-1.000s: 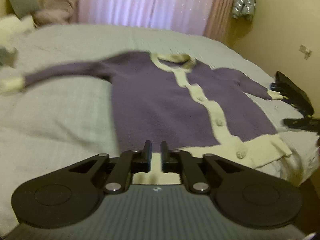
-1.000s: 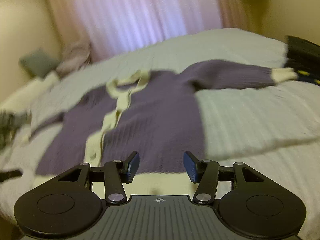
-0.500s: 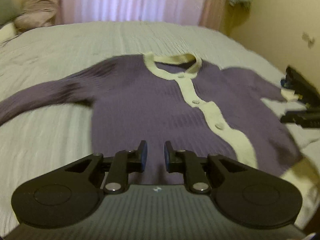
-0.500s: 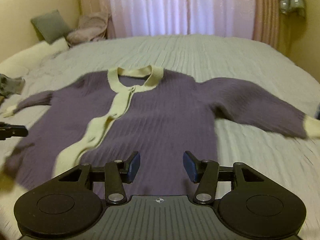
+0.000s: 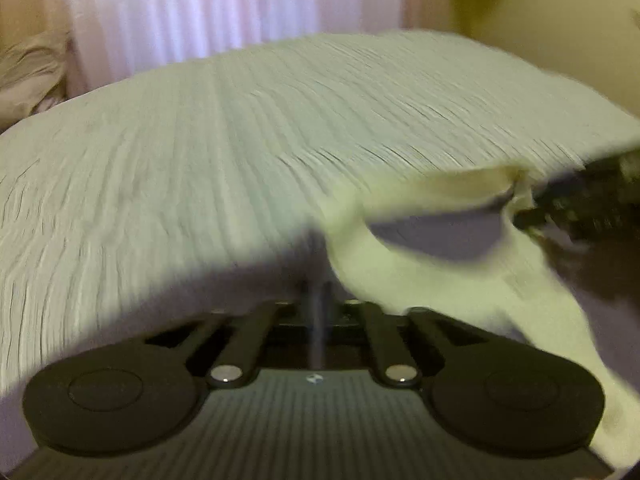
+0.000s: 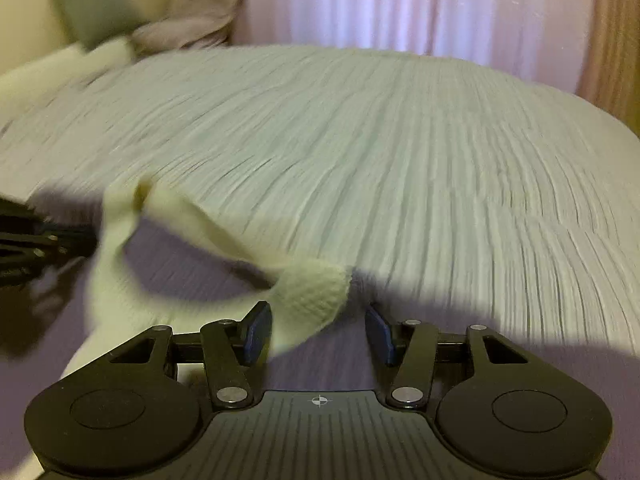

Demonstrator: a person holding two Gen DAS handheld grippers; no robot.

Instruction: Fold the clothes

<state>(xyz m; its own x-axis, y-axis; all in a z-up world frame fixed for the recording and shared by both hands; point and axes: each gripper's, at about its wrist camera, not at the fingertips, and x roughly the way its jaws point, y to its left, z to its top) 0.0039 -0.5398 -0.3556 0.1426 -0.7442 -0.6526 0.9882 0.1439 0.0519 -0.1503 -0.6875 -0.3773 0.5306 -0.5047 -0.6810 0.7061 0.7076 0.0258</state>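
Observation:
A purple cardigan (image 5: 440,236) with a cream collar (image 5: 392,272) lies flat on the bed. My left gripper (image 5: 316,292) is at the shoulder just left of the collar, its jaws closing down onto the purple knit; blur hides the tips. In the right wrist view the cardigan (image 6: 192,264) and its collar (image 6: 316,292) fill the lower left. My right gripper (image 6: 318,332) stands open at the other shoulder, with the collar end and purple knit lying between its fingers, untouched by the pads. Each view shows the other gripper as a dark blur: the right gripper (image 5: 580,208), the left gripper (image 6: 24,240).
The pale ribbed bedspread (image 6: 400,160) stretches beyond the collar to pink curtains (image 6: 400,4). A grey cushion (image 6: 92,8) and bunched bedding (image 6: 192,20) lie at the far left corner. A yellow wall (image 5: 540,12) stands at the right.
Both grippers have swept from the hem up over the cardigan to the collar and sunk lower. The left jaws have come together; the right jaws kept their gap.

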